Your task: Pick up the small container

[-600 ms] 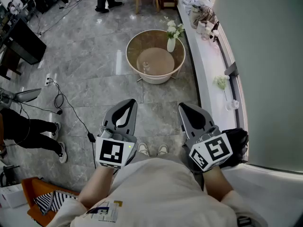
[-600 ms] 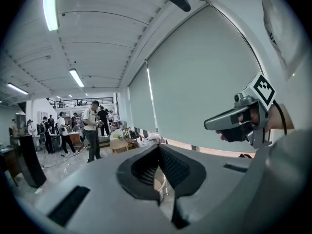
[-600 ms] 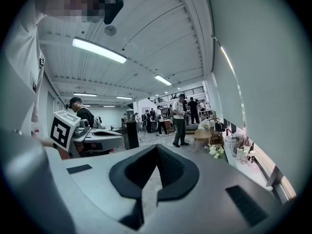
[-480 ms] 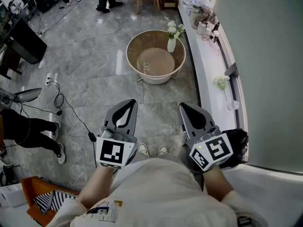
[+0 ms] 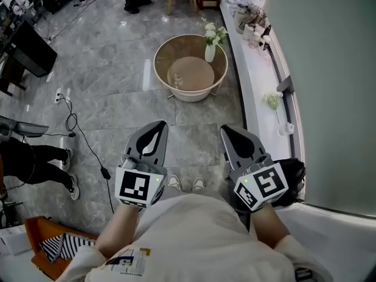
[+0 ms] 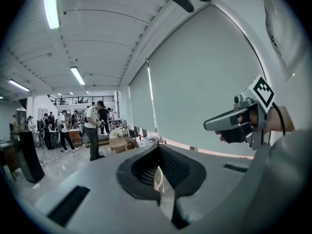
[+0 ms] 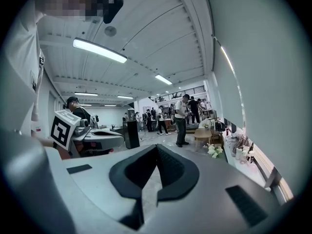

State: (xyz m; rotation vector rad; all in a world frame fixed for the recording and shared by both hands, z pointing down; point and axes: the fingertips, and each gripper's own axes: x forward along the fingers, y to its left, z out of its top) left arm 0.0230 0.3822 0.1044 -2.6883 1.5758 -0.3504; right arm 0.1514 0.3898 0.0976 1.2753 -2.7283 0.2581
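Observation:
My left gripper (image 5: 154,126) and right gripper (image 5: 227,130) are held side by side at waist height over the grey stone floor, both shut with nothing between the jaws. In the left gripper view the jaws (image 6: 158,148) meet in a closed seam, and the right gripper (image 6: 235,124) shows off to the side. The right gripper view shows the same closed seam (image 7: 157,148). A small clear container (image 5: 286,128) stands on the white window ledge (image 5: 258,87), ahead and to the right of my right gripper. More small containers (image 5: 254,33) cluster farther along the ledge.
A round glass-topped table (image 5: 160,57) with a white vase of flowers (image 5: 210,52) stands ahead. Cables (image 5: 74,124) trail on the floor at left near a standing person (image 5: 32,168). An orange chair (image 5: 42,235) is at lower left. Several people stand far off.
The head view has drifted slightly forward. Both grippers stay shut and side by side in nearly the same place.

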